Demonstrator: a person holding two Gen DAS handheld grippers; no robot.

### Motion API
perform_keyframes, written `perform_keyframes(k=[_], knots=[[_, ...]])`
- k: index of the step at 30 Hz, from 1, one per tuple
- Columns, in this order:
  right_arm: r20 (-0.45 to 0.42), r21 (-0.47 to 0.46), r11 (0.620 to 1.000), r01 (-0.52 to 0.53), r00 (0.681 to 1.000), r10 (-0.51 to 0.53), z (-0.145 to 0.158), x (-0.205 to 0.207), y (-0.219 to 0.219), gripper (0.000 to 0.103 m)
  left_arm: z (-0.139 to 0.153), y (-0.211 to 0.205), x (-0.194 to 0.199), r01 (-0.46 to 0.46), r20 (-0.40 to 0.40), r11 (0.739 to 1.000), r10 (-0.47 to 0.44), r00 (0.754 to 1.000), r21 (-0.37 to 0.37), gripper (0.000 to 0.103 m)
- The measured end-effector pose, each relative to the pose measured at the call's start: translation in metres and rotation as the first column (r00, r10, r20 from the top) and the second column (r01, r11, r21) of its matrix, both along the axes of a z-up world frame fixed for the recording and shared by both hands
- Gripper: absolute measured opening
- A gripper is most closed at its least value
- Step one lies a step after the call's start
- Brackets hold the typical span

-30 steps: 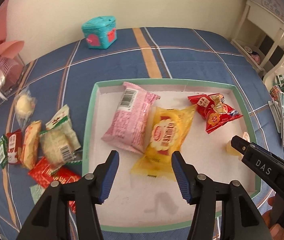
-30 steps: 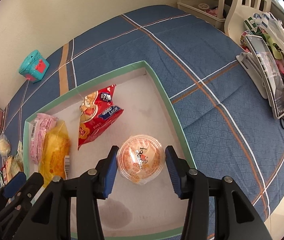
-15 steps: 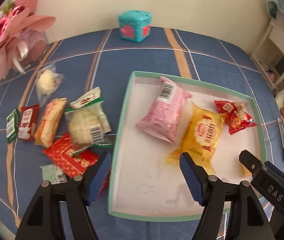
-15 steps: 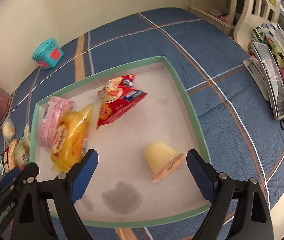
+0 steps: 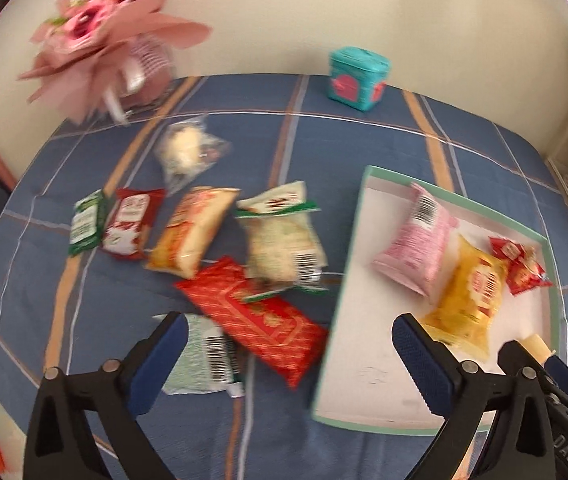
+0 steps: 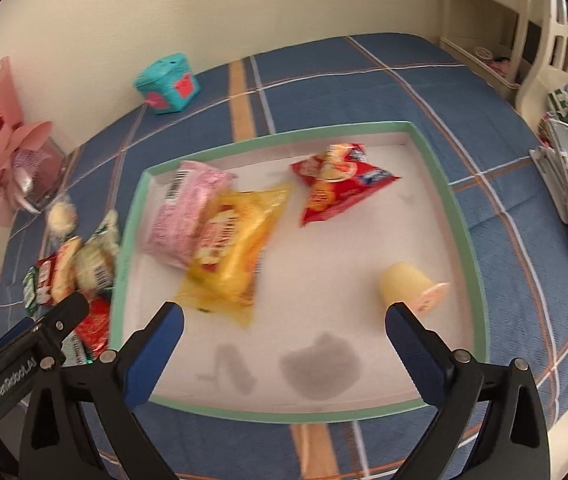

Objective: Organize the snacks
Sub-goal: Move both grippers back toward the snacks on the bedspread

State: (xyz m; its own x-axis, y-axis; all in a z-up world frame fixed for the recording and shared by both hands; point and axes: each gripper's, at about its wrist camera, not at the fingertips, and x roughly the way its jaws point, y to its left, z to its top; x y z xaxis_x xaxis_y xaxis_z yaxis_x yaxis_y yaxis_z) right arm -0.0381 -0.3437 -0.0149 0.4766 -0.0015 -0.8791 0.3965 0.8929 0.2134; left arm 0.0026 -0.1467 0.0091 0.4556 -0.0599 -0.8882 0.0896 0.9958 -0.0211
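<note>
Left wrist view: the left claw [image 5: 284, 354] has just been opening and stands wide, nothing between its pads. Below it, at lower centre, lie a red pack [image 5: 253, 316] and a pale green pack [image 5: 203, 354] on the blue plaid bench [image 5: 344, 140]. More snacks spread across centre left. The tray [image 5: 346, 280] sits at right, holding a pink pack [image 5: 418, 244], a yellow pack [image 5: 468, 296] and a small red bag [image 5: 518, 264].

Right wrist view: the right claw [image 6: 284, 354] has also just been opening and is wide, empty. The tray [image 6: 460, 216] fills the centre; a pudding cup [image 6: 408, 282] lies tipped on its side at lower right, apart from the pads.
</note>
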Motion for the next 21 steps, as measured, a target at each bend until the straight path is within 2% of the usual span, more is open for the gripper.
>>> perform_keyframes(k=[5,9,15,21], knots=[[0.024,0.006,0.998,-0.056,0.998,0.056,0.0,0.007,0.015,0.101,-0.003,0.03,-0.002,-0.077,0.005,0.997,0.077,0.997,0.019,0.103],[0.045,0.006,0.999,-0.044,0.998,0.044,0.003,0.008,0.02,0.101,-0.008,0.05,0.001,-0.137,-0.001,0.99,0.137,0.991,0.027,0.103],[0.047,0.01,0.997,-0.072,0.996,0.071,0.005,0.016,0.04,0.101,-0.007,0.085,0.006,-0.228,0.025,0.974,0.228,0.973,-0.008,0.103],[0.031,0.003,0.986,-0.169,0.985,0.168,0.007,0.032,0.077,0.101,-0.009,0.126,0.013,-0.302,-0.033,0.949,0.3,0.953,-0.088,0.103]])
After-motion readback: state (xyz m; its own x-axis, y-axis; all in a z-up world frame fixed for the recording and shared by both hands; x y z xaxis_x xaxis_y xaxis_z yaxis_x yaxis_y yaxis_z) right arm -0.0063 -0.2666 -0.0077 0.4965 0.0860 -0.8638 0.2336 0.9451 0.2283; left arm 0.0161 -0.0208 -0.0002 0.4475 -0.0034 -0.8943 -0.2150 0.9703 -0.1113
